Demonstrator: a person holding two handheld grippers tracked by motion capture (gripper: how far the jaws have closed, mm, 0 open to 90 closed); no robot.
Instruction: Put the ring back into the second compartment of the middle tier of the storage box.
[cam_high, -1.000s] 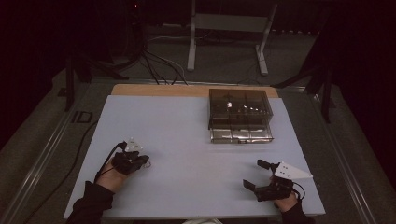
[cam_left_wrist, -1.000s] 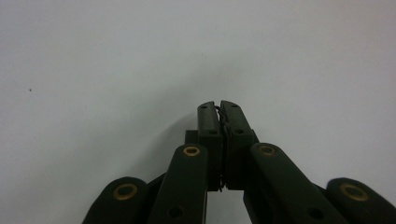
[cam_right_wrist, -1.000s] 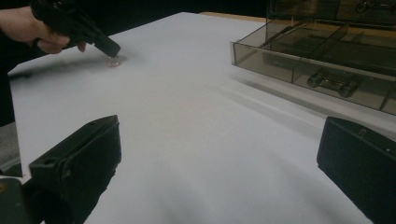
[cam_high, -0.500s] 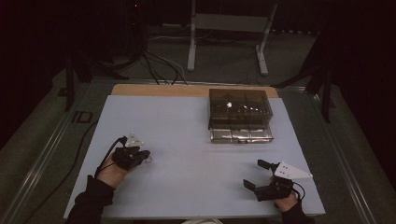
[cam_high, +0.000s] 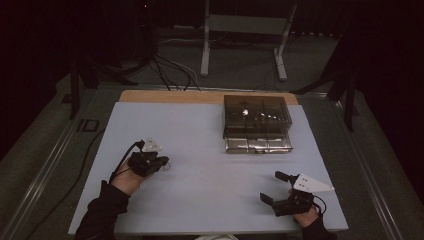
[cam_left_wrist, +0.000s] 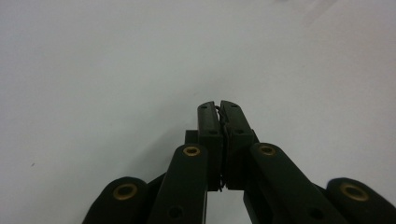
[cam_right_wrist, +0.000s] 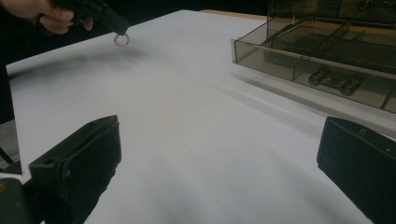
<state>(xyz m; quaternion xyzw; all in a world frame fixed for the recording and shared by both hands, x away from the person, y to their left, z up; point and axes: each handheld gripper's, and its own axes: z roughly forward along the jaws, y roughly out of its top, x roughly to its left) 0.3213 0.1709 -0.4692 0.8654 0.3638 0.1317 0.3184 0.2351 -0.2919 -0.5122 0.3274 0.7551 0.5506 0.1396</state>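
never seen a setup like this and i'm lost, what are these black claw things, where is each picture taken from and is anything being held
A person sits at a table covered in a pale sheet and holds a hand tool with two black jaws in each hand. There is no robot arm.

The high view looks down from above the person. The left gripper is at its left, the right gripper at its right. The other two pictures come from small cameras riding on the tools, looking along their jaws.

On the table stands a smoky clear organiser box with compartments and its front drawer pulled out.

The left gripper's jaws are pressed together on a small thin ring, seen best from the right gripper view, where it hangs from the jaw tips just above the sheet. The right gripper's jaws stand wide apart with nothing between them.
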